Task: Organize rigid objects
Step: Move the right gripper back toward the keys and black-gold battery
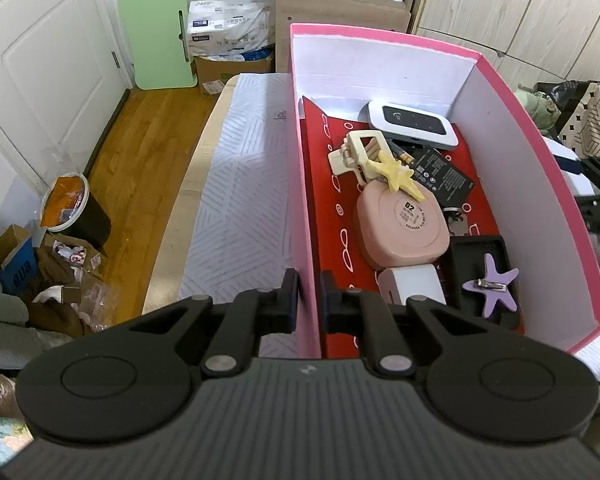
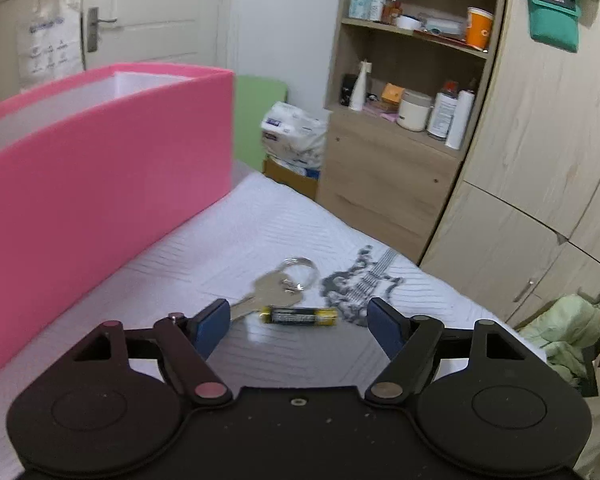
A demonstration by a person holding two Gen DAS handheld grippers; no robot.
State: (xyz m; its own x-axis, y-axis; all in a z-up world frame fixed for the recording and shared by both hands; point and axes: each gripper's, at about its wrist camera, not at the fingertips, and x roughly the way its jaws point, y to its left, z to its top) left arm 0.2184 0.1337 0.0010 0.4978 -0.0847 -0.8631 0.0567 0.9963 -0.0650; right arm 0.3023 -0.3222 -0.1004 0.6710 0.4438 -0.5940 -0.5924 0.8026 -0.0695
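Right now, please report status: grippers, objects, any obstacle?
Left gripper shut on pink box wall. Right gripper open, before battery. Keys touching it.

Keys [image 1: 458, 222] mostly hidden under compact [image 1: 402, 226], seemingly.

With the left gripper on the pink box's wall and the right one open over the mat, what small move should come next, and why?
Probably ease the right gripper forward and down, then close on the battery. Its jaws stand open with the battery lying just ahead between them, beside the key on the mat. The left gripper is shut on the pink box wall, steadying it.
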